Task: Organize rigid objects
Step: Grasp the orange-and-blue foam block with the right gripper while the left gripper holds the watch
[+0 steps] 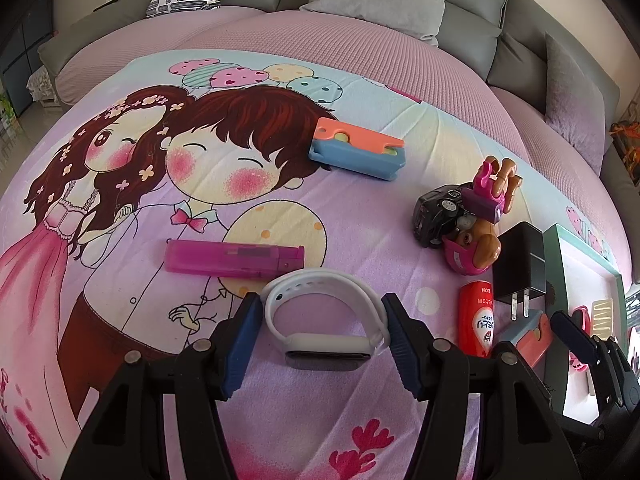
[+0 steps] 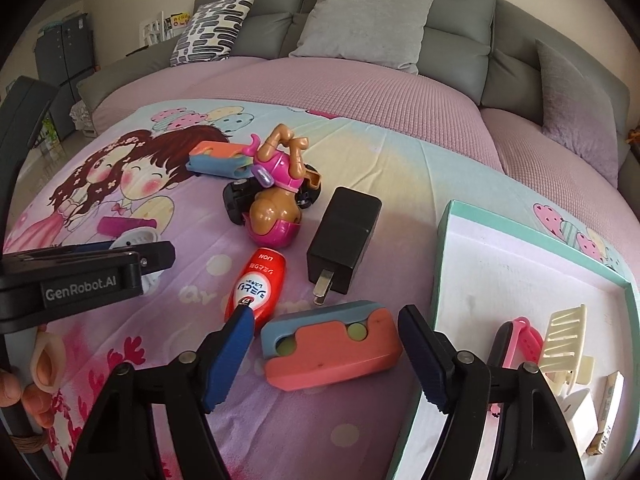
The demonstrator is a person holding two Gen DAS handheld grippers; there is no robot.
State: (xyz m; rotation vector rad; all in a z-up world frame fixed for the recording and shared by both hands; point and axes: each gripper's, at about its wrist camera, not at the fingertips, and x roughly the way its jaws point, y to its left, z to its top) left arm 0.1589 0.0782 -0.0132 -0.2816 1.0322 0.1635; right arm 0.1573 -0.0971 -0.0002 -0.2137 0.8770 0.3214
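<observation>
You're maybe a third of the way in, going by what sits where. The box (image 2: 442, 240) on the right of the bed cover (image 2: 400, 152) already has a pink band (image 2: 520, 340), a cream comb (image 2: 566, 338) and a couple of small bits I can't make out. Still loose on the cover: the white watch (image 1: 324, 320), purple lighter (image 1: 234, 258), red tube (image 2: 258, 284), black charger (image 2: 346, 240), the toy dog (image 2: 276, 204) piled on a black toy car (image 2: 236, 200), and two pink-and-blue folding blocks, the far one (image 1: 356, 148) and the near one (image 2: 330, 344).

Your right claw (image 2: 326, 354) straddles the near block and its jaws are closing, but the pads aren't pressing on it yet, so nothing's grabbed. That block lies flat just left of the box, long axis running roughly left to right across the claw, tipped a bit so its left end sits lower in the right wrist view; the slotted blue side with the two green dots faces away from you.

Your left claw (image 1: 322, 340) is spread around the watch, pads just beside the strap on both sides; I can't tell if they touch it. The watch sits on edge, screen toward the camera, strap loop pointing away.

My guess is the block goes in next, then the watch.
</observation>
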